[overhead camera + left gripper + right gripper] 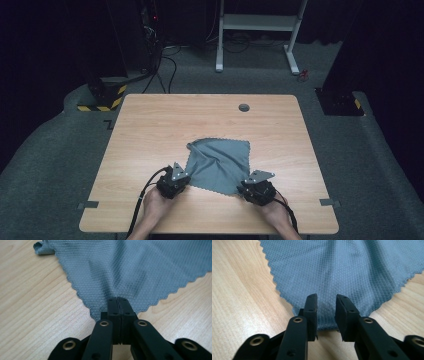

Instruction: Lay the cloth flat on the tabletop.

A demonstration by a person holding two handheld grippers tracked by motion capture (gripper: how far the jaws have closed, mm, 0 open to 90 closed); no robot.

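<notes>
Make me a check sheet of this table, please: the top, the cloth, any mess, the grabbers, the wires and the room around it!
Surface: light wooden table, round grey plug near the far edge.
Job's things: grey zigzag-edged woven cloth, rumpled, far left corner folded over.
Clutter: nothing seen.
Grippers: left hand-held gripper shut on a near cloth corner; right hand-held gripper jaws apart, the other near corner between them.
Cables: black cable trails from the left hand-held gripper.
Surroundings: grey carpet, white metal frame, floor wires.
</notes>
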